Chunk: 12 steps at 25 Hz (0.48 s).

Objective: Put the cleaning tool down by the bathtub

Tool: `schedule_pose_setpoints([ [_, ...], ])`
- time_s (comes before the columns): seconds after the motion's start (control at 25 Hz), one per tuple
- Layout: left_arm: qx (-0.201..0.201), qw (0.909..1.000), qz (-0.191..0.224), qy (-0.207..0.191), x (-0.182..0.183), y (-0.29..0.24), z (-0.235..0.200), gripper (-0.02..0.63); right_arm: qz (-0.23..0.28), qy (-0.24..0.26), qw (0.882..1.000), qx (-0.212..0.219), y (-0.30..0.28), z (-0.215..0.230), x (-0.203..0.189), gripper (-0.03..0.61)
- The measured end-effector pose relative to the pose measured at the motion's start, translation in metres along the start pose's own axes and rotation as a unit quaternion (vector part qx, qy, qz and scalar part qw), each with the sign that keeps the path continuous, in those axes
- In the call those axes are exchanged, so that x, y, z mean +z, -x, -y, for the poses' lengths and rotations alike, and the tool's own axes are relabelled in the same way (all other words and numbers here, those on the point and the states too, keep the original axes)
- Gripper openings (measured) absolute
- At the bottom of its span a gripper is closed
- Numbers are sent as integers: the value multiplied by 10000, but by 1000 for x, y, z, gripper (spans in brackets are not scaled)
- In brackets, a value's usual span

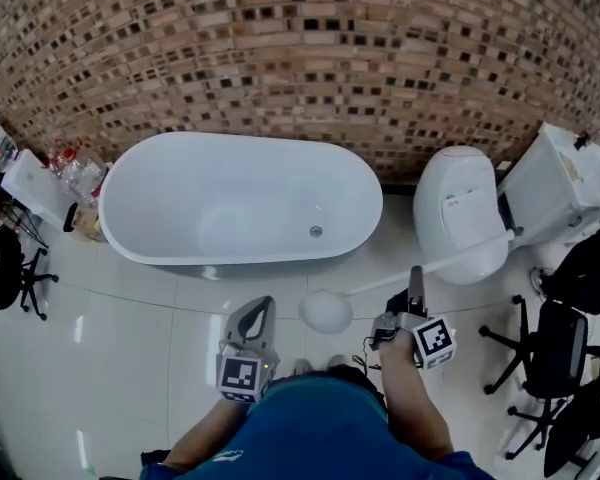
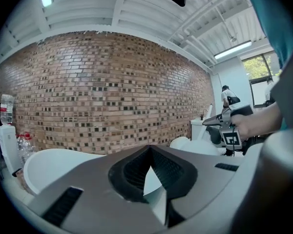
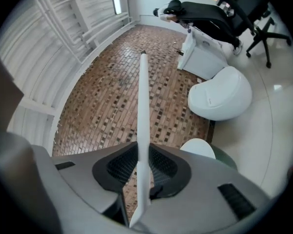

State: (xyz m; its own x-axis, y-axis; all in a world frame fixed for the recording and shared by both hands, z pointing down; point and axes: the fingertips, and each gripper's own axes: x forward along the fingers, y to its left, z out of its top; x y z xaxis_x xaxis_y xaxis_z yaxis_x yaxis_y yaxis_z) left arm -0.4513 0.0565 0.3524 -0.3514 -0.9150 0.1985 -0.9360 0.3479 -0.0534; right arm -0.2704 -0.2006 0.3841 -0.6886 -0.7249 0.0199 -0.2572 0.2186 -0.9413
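Seen from above, a person stands on a pale tiled floor [image 1: 130,318] facing a white bathtub [image 1: 240,140] set against a brick wall; a toilet [image 1: 460,213] sits to the tub's right. The right gripper [image 1: 415,280] is clamped on the thin white handle of the cleaning tool [image 1: 450,256]; the handle runs up and right towards the toilet, and its round white head [image 1: 326,311] lies between the two grippers, just in front of the tub (whether it touches the floor cannot be told). In the right gripper view the handle [image 3: 143,106] passes straight between the pads. The left gripper [image 1: 258,313] has its jaw tips together on nothing.

The tool is likely on its way down, not yet set down. The next move calls for lowering it flat beside the tub, keeping the handle off the toilet, then opening the right jaws.
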Motion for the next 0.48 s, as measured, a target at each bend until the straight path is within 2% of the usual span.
schedule_pose_setpoints([
  [0.08, 83, 9999, -69, -25, 2, -1, 1, 1, -126, -240, 9995, -129, -10, 13, -5, 91],
  [0.16, 238, 9995, -173, 132, 0, -7, 0, 2, -220, -464, 9984, -243, -22, 26, -8, 91],
  [0.28, 427, 9980, -384, 254, -16, -3, -1, 0, -369, -813, 9949, -467, -30, 50, -25, 91],
  [0.48, 291, 9958, -750, 427, -62, 7, 0, 2, -458, -1151, 9894, -752, -29, 83, -56, 91],
])
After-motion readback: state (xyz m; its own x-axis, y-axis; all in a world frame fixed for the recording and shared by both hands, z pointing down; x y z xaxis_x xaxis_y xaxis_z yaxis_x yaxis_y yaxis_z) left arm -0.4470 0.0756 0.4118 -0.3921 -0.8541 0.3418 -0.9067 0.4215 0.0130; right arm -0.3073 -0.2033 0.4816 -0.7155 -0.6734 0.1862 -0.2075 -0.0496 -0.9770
